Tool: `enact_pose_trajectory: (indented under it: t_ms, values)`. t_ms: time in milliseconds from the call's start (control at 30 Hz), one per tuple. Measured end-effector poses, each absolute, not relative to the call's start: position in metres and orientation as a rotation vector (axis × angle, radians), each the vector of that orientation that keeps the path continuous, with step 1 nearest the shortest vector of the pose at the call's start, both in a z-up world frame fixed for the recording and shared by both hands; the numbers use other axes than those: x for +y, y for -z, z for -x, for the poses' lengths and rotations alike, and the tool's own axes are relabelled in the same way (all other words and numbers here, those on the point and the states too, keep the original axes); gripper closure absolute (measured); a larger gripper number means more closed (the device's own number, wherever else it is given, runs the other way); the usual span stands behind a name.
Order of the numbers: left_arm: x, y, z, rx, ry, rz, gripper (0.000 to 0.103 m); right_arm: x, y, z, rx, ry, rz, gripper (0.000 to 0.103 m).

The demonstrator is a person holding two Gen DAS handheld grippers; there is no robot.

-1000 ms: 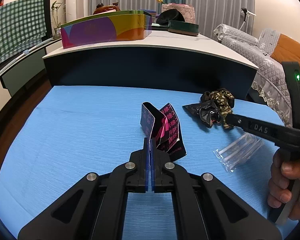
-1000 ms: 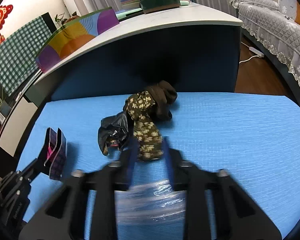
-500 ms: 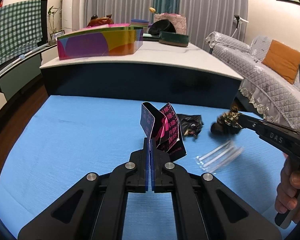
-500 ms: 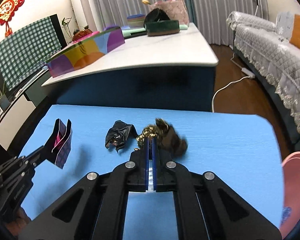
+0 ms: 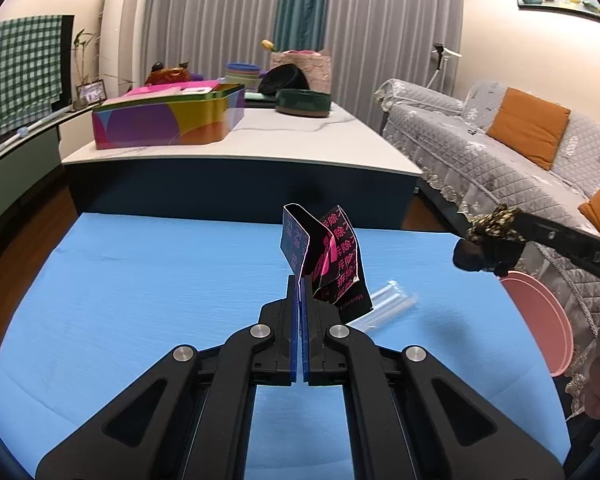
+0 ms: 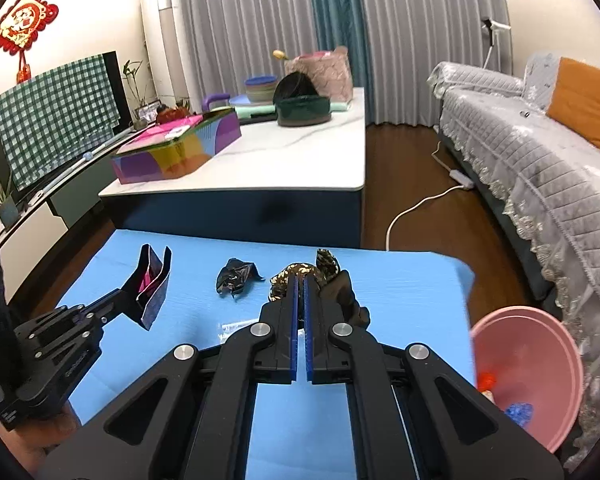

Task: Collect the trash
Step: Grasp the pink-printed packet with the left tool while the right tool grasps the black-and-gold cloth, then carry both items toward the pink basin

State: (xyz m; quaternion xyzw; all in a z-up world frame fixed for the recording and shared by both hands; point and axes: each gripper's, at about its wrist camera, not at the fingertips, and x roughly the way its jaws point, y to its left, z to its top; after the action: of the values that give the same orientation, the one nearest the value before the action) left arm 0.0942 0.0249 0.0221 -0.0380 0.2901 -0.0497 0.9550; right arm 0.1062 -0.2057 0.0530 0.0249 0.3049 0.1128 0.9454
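Observation:
My left gripper (image 5: 299, 280) is shut on a dark blue and pink paper wrapper (image 5: 324, 256) and holds it above the blue table (image 5: 140, 280); the wrapper also shows in the right wrist view (image 6: 152, 286). My right gripper (image 6: 300, 280) is shut on a brown patterned fabric scrap (image 6: 320, 276), lifted off the table; the scrap shows at the right in the left wrist view (image 5: 490, 246). A crumpled black wrapper (image 6: 236, 278) and a clear plastic wrapper (image 5: 388, 304) lie on the table.
A pink basin (image 6: 528, 368) with a few small items stands on the floor right of the table; it shows in the left wrist view (image 5: 540, 320). A white-topped cabinet (image 5: 236, 148) with boxes stands behind. A grey sofa (image 6: 540, 152) is at the right.
My right gripper shut on the fabric scrap, lifted it off the table and carried it right, toward the pink basin. My left gripper kept hold of the paper wrapper and rose a little.

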Motion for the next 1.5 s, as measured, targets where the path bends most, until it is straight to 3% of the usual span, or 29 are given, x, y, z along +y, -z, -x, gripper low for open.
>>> enact_pose_trajectory:
  t_ms: [433,1500]
  values:
    - [0.007,-0.037,-0.069,0.553,0.161,0.059,0.102,-0.240,-0.081,-0.053,0.567,-0.170,-0.042,0.100]
    - [-0.053,-0.027,-0.065,0.562,0.276,-0.005,0.102,-0.310,-0.058,-0.029,0.550,-0.033,-0.129,0.100]
